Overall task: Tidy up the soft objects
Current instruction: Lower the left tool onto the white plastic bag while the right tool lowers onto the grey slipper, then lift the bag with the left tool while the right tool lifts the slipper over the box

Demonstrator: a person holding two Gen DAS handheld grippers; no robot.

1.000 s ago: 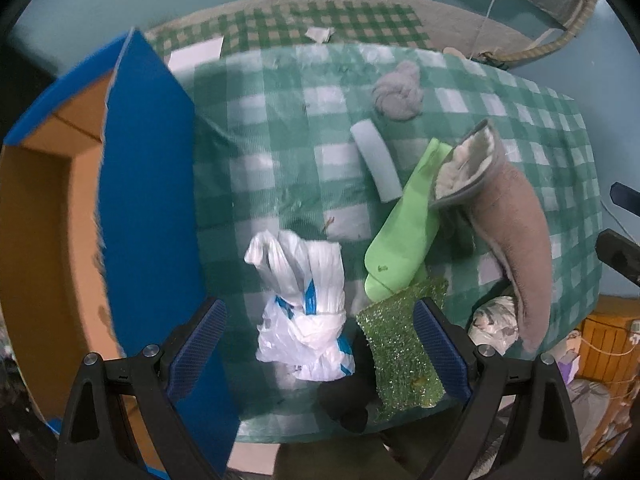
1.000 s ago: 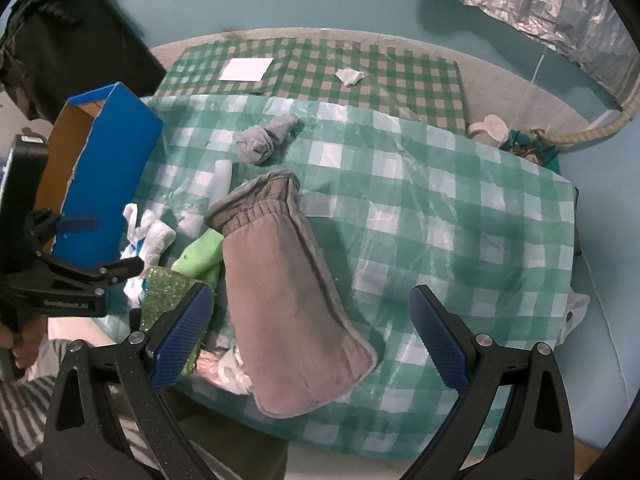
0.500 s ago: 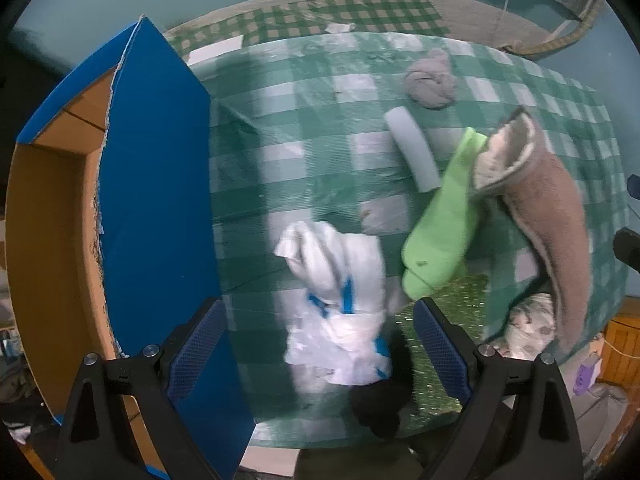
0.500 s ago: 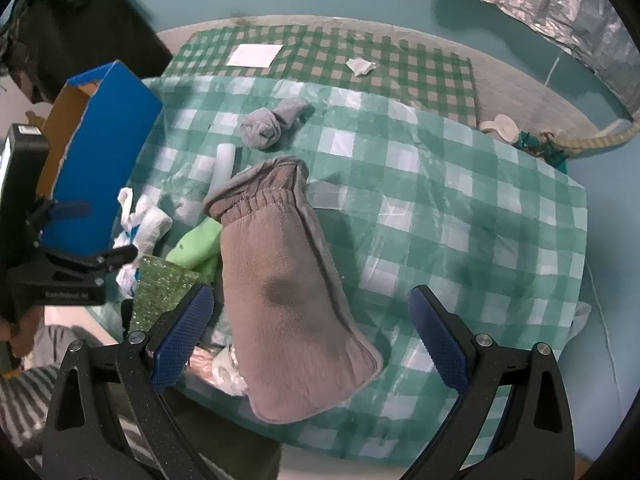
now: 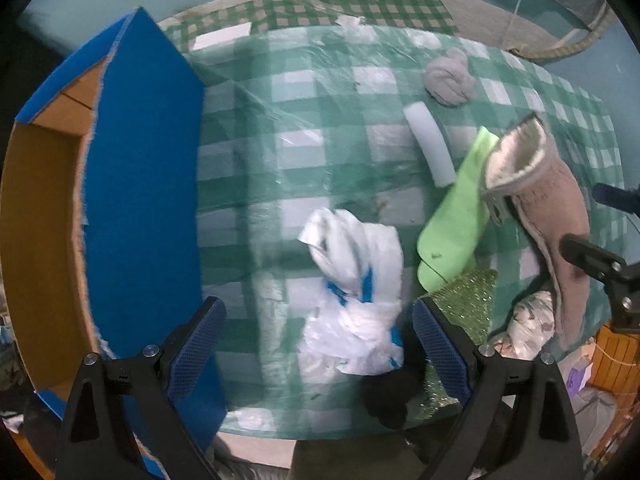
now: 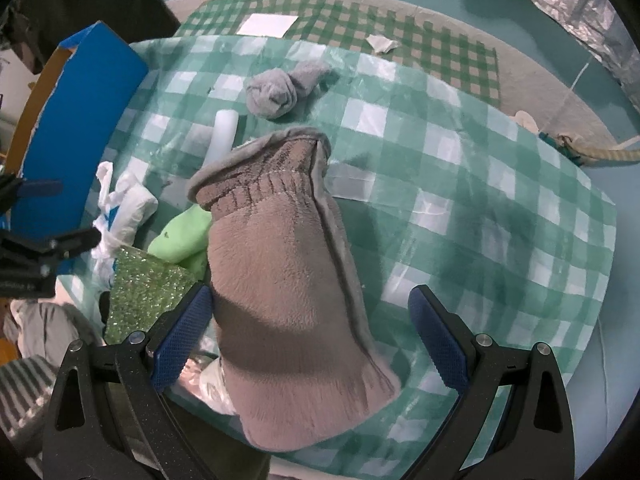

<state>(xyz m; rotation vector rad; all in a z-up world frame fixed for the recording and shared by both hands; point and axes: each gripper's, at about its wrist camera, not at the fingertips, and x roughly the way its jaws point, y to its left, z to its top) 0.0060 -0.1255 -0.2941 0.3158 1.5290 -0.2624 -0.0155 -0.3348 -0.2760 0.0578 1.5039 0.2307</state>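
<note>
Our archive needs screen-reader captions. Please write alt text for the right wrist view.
The open right claw hovers over a brown fleece mitten on a green checked tablecloth, with a balled grey sock beyond and a blue box at left.

The tablecloth (image 6: 460, 184) is checked green and white. The box (image 5: 140, 184) at the left is blue outside, brown inside. The big slipper (image 6: 288, 288) is taupe, the rolled sock (image 6: 276, 92) grey, the bag (image 5: 356, 280) white with blue, the sponge (image 6: 144, 284) glittery green.

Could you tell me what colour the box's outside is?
Blue box, brown cardboard inside; clearest in the left wrist view.
</note>
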